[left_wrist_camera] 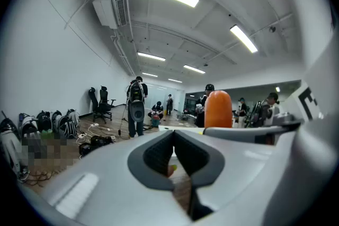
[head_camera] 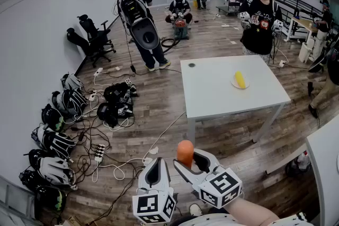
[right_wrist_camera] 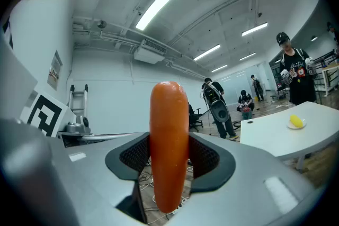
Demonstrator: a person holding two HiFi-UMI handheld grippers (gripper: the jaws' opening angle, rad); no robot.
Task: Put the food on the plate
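The right tool point(right_wrist_camera: 169, 152) is clamped on an orange food piece point(right_wrist_camera: 169, 156). Its dark pads press the piece from both sides around its middle, so the jaws stand fairly wide. The piece stands upright, its rounded end rising above the jaw tips. In the head view this tool point(head_camera: 186, 162) sits at 6 o'clock, low in the frame, well apart from the white worktop point(head_camera: 212, 98). The left tool point(left_wrist_camera: 173, 137) has its jaws drawn together at the tips with nothing gripped. It sits just beside the right one, at its 9 o'clock.

Each tool's cube bears black-and-white square markers. A wall notice point(right_wrist_camera: 54, 71) in the right gripper view is too small to read.

The plate point(head_camera: 240, 85) lies toward the worktop's 3 o'clock side and carries a yellow food piece point(head_camera: 240, 79). A small dark disc point(head_camera: 191, 65) sits near the 11 o'clock corner. A person point(head_camera: 259, 18) stands just past the far edge, at 12 o'clock from the plate. Bare wooden floor point(head_camera: 233, 145) lies between the tools and the near edge. Bags point(head_camera: 53, 140) and cables point(head_camera: 100, 156) crowd the wall side at 9 o'clock.
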